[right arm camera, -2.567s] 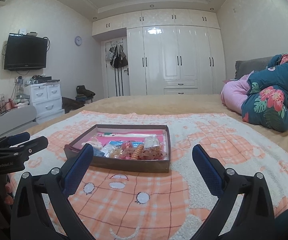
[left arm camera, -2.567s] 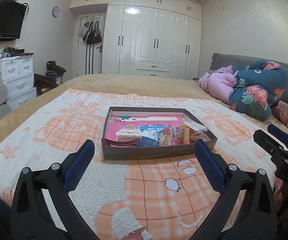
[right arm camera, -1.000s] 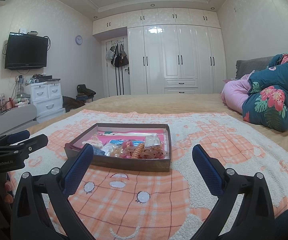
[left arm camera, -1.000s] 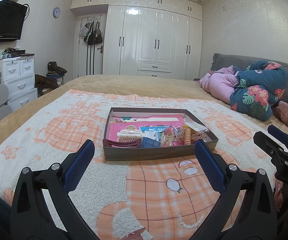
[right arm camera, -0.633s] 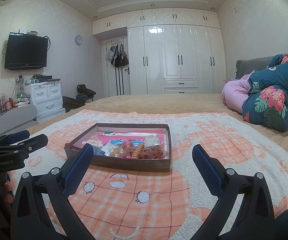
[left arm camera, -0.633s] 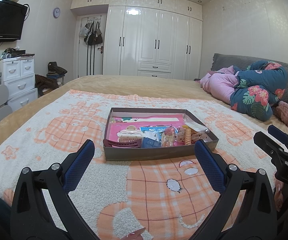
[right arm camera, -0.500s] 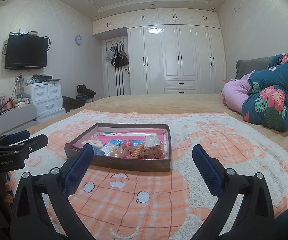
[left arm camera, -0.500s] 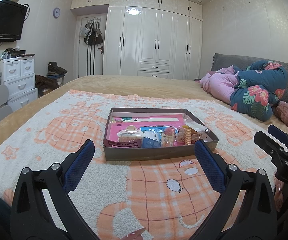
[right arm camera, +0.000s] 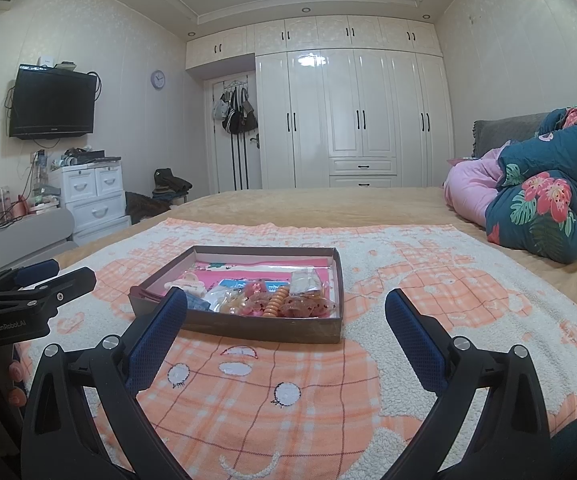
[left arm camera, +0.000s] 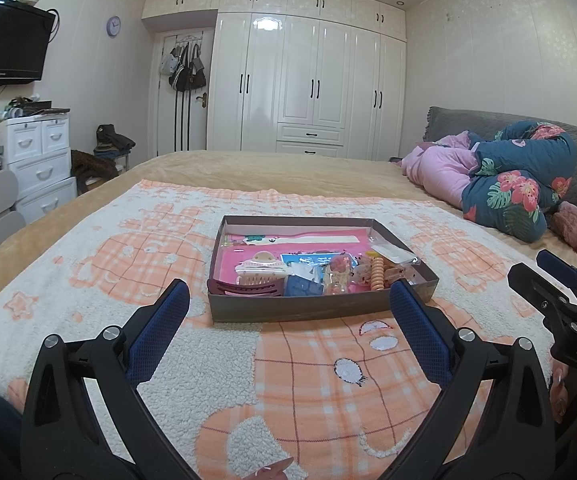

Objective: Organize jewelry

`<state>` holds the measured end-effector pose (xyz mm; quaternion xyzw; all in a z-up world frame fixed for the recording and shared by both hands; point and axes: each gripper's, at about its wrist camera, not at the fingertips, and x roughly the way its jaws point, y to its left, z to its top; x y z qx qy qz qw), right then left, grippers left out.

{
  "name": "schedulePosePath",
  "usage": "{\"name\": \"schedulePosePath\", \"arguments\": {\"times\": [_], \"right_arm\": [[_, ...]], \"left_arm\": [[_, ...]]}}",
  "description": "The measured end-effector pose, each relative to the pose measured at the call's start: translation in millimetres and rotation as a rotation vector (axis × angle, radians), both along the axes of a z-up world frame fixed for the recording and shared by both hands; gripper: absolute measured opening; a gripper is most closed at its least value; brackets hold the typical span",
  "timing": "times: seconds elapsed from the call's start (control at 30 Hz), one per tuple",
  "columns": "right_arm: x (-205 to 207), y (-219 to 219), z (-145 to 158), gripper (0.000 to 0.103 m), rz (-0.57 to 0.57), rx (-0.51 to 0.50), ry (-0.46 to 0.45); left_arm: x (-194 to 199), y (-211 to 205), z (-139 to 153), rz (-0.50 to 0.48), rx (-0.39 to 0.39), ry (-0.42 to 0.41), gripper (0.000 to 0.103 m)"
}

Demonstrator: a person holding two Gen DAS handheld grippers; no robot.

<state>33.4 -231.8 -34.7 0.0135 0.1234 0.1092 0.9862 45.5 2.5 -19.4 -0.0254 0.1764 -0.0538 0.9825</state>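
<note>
A shallow brown box (left arm camera: 320, 309) with a pink lining lies on the orange and white blanket; it also shows in the right wrist view (right arm camera: 272, 328). It holds hair clips, an orange spiral hair tie (left arm camera: 377, 276), a white claw clip (left arm camera: 262, 269), a dark red clip (left arm camera: 244, 290) and small packets. My left gripper (left arm camera: 288, 322) is open and empty, just short of the box's near wall. My right gripper (right arm camera: 286, 332) is open and empty, near the box's front right side. Each gripper shows at the edge of the other's view.
The blanket (left arm camera: 288, 380) covers a tan bed. Folded pink and floral quilts (left arm camera: 516, 184) lie at the right. White wardrobes (left arm camera: 308, 84) stand behind the bed. A white drawer unit (left arm camera: 36, 160) and a wall television (left arm camera: 6, 44) are at the left.
Almost nothing has changed. Both grippers stay open and hover in the same place; the left wrist view has drifted very slightly.
</note>
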Motion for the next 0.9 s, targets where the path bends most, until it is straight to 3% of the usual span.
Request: {"name": "schedulePosePath", "arguments": {"times": [0.5, 0.7, 0.77, 0.9], "right_arm": [[-1.0, -0.1, -2.6, 0.097, -0.013, -0.004, -0.002], [2.8, -7.5, -2.1, 0.097, -0.038, 0.017, 0.012], [14.4, -19.8, -2.7, 0.097, -0.084, 0.048, 0.053], [82.3, -71.3, -3.2, 0.097, -0.337, 0.055, 0.223]], "left_arm": [[3.3, 1.6, -1.9, 0.035, 0.018, 0.013, 0.092], [12.3, 16.2, -3.1, 0.071, -0.031, 0.063, 0.092], [25.2, 33.2, -3.3, 0.125, -0.049, 0.101, 0.092], [69.2, 84.0, -0.8, 0.265, -0.077, 0.194, 0.092]]}}
